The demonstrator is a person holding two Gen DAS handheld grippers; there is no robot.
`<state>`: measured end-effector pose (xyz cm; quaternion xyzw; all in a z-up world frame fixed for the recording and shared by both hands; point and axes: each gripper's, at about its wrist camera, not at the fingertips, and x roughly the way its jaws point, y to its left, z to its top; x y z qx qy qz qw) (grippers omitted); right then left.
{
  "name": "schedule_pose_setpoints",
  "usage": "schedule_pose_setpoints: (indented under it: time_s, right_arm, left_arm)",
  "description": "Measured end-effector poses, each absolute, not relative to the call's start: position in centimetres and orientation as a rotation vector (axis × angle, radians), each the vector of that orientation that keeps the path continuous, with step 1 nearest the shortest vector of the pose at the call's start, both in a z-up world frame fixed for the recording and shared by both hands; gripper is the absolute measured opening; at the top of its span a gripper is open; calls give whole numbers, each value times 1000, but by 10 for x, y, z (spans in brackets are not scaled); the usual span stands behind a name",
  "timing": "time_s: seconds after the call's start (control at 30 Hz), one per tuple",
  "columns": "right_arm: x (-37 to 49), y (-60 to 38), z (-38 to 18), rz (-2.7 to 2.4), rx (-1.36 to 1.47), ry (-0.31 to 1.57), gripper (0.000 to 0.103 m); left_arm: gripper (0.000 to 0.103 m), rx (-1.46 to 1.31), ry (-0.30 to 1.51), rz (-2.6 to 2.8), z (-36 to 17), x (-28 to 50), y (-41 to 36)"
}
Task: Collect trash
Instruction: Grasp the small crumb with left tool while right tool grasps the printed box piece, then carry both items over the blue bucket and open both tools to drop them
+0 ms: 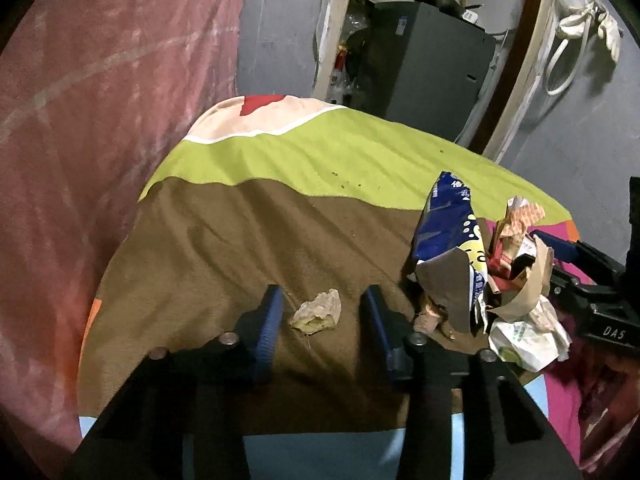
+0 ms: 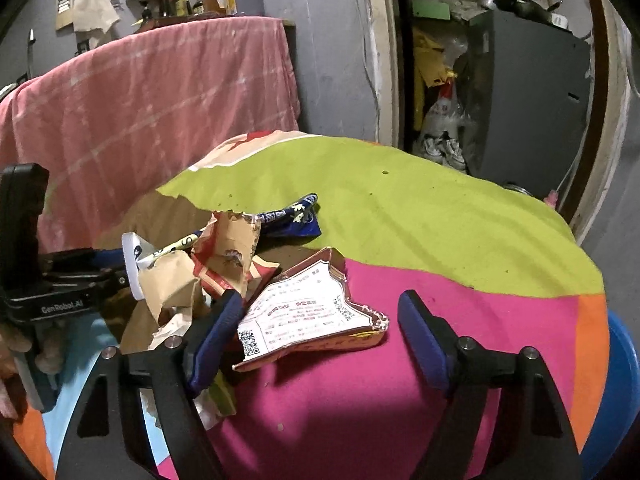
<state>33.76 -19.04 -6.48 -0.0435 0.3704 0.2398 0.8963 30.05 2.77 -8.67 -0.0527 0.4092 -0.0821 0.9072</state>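
A small crumpled tan scrap (image 1: 318,312) lies on the brown patch of the cloth-covered table (image 1: 320,152). My left gripper (image 1: 324,296) stands astride it, open, with a gap on each side. To its right sits a trash pile: a blue snack bag (image 1: 448,220), torn brown paper (image 1: 520,292) and a white wrapper (image 1: 528,336). In the right wrist view a flat printed wrapper with a QR code (image 2: 308,316) rests on the pink patch between the fingers of my right gripper (image 2: 320,298). That gripper is open: its left finger is at the wrapper's edge, its right finger clear of it.
A pink cloth (image 2: 160,100) hangs over furniture behind the table at the left. A grey cabinet (image 2: 532,92) stands in the doorway beyond the far edge. A blue round object (image 2: 624,380) sits low beside the table's right edge. The green part of the tablecloth (image 2: 400,216) bears only crumbs.
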Motion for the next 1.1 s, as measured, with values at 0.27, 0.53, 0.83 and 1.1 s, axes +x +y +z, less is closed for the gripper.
schedule_pose_setpoints:
  time_s: [0.27, 0.53, 0.83, 1.1]
  right_arm:
    - [336, -189, -66, 492, -86, 787, 68]
    - [312, -209, -56, 460, -45, 733, 68]
    - [268, -233, -23, 417, -7, 530, 68]
    - [224, -246, 17, 375, -19, 301, 68]
  left_arm:
    - [17, -48, 848, -157, -88, 298, 21]
    - [16, -57, 787, -137, -76, 276, 20]
    - [16, -117, 595, -151, -48, 234, 5]
    - [16, -130, 387, -211, -5, 205, -35]
